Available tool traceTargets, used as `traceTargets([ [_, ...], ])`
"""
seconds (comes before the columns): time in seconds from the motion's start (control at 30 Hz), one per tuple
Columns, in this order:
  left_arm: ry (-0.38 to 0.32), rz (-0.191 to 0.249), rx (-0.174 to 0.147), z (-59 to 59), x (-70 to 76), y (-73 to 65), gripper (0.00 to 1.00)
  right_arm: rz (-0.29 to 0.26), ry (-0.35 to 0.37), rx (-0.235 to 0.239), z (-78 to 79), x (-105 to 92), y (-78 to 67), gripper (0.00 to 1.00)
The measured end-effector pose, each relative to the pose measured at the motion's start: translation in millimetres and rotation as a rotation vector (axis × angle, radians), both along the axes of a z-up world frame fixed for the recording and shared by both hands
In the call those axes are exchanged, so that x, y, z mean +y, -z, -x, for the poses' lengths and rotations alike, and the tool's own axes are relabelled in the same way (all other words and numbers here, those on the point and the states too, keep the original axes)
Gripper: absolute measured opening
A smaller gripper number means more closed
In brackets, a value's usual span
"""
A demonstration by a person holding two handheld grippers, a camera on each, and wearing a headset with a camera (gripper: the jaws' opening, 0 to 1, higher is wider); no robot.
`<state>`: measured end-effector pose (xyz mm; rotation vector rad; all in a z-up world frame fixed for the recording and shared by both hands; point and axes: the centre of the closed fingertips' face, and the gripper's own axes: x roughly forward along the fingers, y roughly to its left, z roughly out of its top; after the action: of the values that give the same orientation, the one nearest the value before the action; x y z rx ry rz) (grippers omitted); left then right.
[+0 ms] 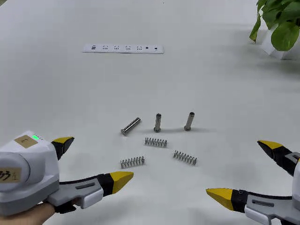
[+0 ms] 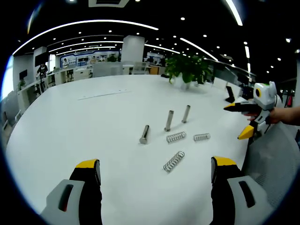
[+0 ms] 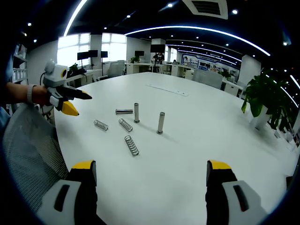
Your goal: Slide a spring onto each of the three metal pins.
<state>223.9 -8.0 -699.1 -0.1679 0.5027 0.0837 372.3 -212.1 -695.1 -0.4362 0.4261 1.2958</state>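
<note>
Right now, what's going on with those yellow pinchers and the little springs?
A person holds the left gripper and right gripper open over a white table, gripping nothing. Two pins stand upright; a third pin lies on its side. Three springs lie loose beside them, none on a pin yet.

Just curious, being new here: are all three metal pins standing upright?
No, the middle pin and the right pin stand upright, but the left pin lies on its side.
</note>
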Motion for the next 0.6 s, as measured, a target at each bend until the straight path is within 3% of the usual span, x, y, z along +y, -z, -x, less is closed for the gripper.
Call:
traceTargets([
  [0.6,0.008,0.010,0.016,0.3,-3.2,1.4,1.00,0.001,-0.004,-0.005,0.2,-0.7,0.4,0.99],
])
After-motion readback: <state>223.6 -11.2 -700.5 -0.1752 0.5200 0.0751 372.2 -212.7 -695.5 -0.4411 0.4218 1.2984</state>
